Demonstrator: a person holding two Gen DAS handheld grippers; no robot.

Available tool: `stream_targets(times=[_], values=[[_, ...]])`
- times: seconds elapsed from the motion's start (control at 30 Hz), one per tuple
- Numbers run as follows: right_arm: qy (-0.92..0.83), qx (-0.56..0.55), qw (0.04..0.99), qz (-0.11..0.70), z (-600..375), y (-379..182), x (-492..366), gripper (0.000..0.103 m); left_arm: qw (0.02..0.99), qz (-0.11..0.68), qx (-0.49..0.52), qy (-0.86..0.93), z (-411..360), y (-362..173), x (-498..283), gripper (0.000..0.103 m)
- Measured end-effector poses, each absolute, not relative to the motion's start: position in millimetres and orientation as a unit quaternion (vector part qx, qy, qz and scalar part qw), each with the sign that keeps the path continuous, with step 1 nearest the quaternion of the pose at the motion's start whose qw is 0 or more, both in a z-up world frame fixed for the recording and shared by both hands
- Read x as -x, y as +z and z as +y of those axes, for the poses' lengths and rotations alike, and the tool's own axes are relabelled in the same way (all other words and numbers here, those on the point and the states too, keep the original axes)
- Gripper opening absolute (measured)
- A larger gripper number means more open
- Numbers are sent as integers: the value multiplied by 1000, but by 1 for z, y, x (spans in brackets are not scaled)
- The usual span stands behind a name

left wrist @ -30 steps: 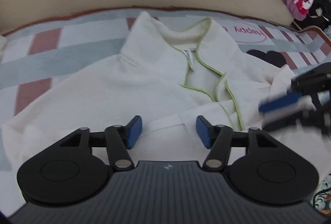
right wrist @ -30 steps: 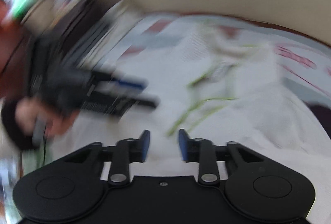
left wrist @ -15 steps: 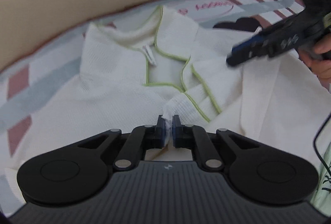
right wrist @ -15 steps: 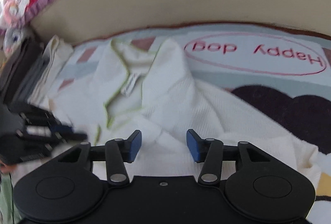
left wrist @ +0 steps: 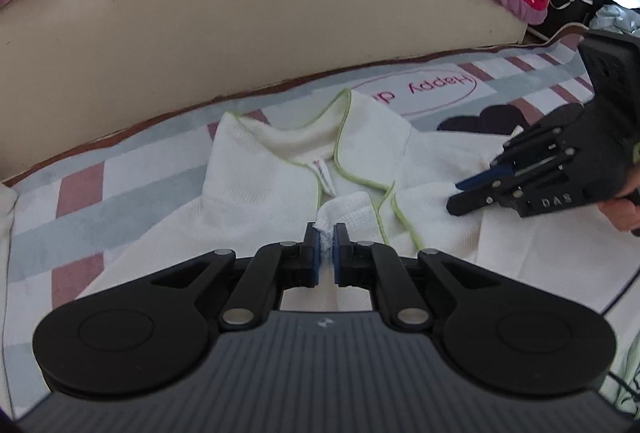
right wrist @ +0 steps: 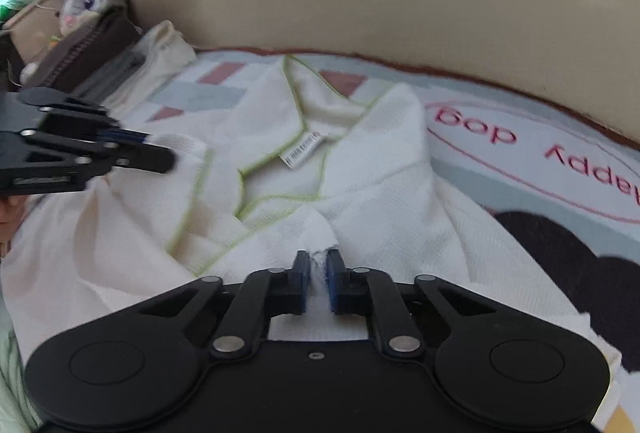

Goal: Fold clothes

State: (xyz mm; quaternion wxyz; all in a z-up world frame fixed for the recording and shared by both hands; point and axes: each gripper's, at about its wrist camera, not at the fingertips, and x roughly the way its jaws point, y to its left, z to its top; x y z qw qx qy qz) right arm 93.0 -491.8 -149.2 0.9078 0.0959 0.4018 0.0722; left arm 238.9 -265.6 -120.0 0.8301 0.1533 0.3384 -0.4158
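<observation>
Both claws now pinch the white garment (left wrist: 264, 193) lying on the bed mat (left wrist: 80, 193): our left claw (left wrist: 326, 233) stays clamped, our right claw (right wrist: 318, 259) has just closed, so we judge folding can begin.

Each gripper is built in matte black: the left gripper (left wrist: 327, 251) and the right gripper (right wrist: 317, 275) carry blue pads (left wrist: 316, 253), linkage arms pinned with silver rivets (left wrist: 237, 314), and two round discs on a ribbed grey base. White "DAS" lettering (left wrist: 556, 201) is seen beside bare skin (left wrist: 620, 211).
</observation>
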Motion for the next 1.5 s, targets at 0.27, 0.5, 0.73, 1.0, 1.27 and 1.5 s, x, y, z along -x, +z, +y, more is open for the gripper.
stream_targets(times=[0.27,0.5,0.73,1.0,1.27,1.5], values=[[83,-132,923,353,-501,-137,-90,7,829,339,-150,-420,-284,-129,-261,6],[77,-125,917,372,-493,-146,-111,6,815,343,-82,-459,-277,-137,-266,6],[67,-120,898,418,-485,-157,-131,15,801,401,-101,-433,-286,-148,-276,7],[89,-127,911,382,-485,-153,-128,49,790,420,-71,-441,-282,-165,-283,8],[134,-131,927,326,-487,-134,-115,7,803,402,-47,-436,-269,-148,-285,7],[233,-163,916,282,-496,-118,-101,7,799,422,-17,-428,-260,-158,-297,7]])
